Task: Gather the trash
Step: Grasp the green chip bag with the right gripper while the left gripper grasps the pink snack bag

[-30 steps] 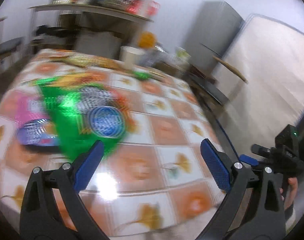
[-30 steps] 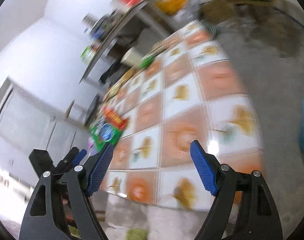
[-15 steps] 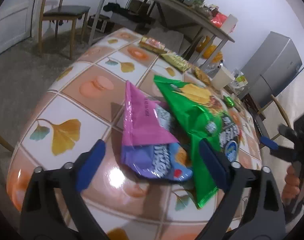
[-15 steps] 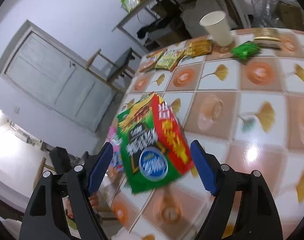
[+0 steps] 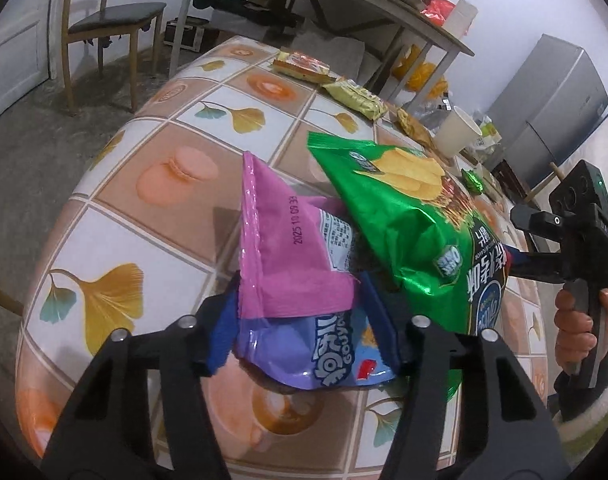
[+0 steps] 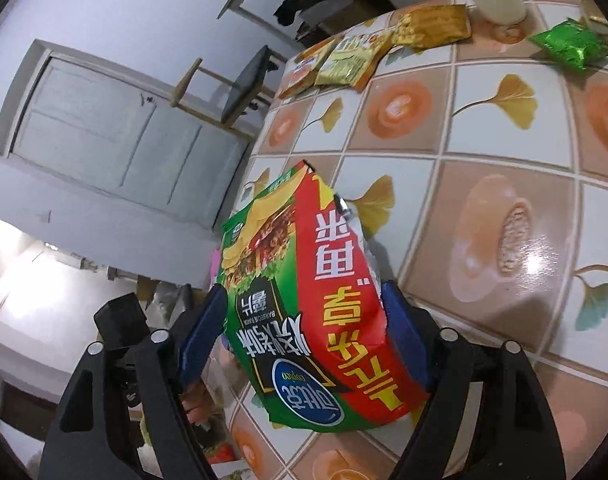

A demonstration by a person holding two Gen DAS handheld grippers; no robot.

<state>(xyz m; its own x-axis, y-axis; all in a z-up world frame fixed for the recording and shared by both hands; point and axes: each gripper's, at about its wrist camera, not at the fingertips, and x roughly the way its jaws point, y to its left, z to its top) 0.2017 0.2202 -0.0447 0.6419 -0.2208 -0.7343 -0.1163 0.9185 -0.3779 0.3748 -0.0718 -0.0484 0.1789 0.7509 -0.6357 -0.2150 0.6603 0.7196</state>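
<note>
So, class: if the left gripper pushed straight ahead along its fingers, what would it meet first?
The left gripper would meet the purple-and-pink snack bag first; it already sits between the fingers. The green chip bag lies just right, probably missed.

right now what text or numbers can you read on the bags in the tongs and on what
"2025 10 09 33": printed date code on the pink bag, which sits between the left tongs.
"GOUYO": partly hidden word on that bag's purple end.
"BARBECUE FLAVOR": small print on the green bag, which sits between the right tongs; it reads upside down.
"copico": blue round logo on the green bag; uncertain.
Large yellow Chinese characters on its red band: upside down, left unquoted.
Small wrappers farther off: unreadable.
</note>
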